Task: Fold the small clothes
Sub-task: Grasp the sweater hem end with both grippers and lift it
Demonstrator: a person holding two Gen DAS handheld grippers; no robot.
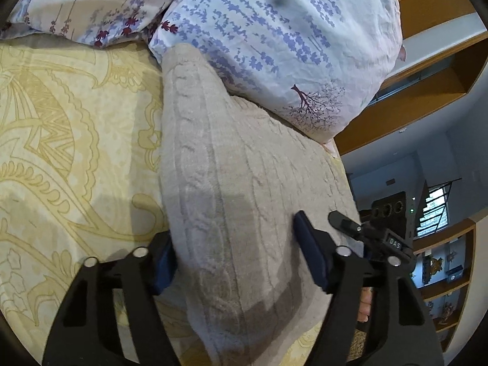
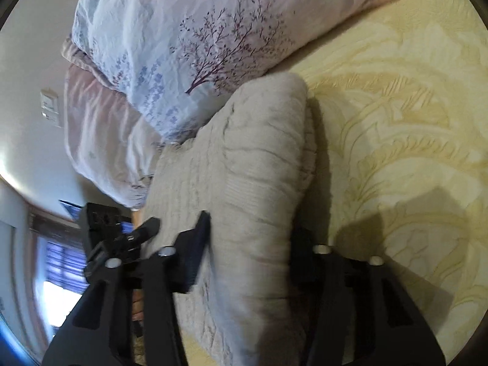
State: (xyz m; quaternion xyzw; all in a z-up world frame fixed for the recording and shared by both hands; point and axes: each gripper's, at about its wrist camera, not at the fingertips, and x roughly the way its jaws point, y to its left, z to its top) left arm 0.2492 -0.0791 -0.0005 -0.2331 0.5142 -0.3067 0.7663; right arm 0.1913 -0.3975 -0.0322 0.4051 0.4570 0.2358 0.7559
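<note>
- Left wrist view, left side of frame: a yellow patterned bedspread [image 1: 76, 140] covers the surface; a shadow falls across its lower portion.
- Centre of frame: a beige cable-knit garment [image 1: 231, 183], folded into a thick pad, runs from upper centre down to the bottom edge and lies on the bedspread.
- Lower centre: the left gripper [image 1: 235, 250] has its fingers set wide apart, one on each side of the garment's thickness; the left pad sits at the garment's edge and the right pad lies on the knit. Whether they press the fabric cannot be told.
- Upper right: a floral pillow [image 1: 274, 45] lies against the garment's far end.
- Far right: wooden shelving [image 1: 433, 91], and the second tool beside the garment.
- Right wrist view, left side of frame: a white wall and a window [image 2: 61, 262], blurred.
- Upper centre: the floral pillow [image 2: 189, 45] touches the garment's far end.
- Centre: the garment [image 2: 250, 183] is seen edge-on, with its layers stacked.
- Lower centre: the right gripper [image 2: 253, 244] straddles the folded stack with its fingers spread; the right finger is mostly hidden behind the fabric.
- Right: the bedspread [image 2: 411, 122].
</note>
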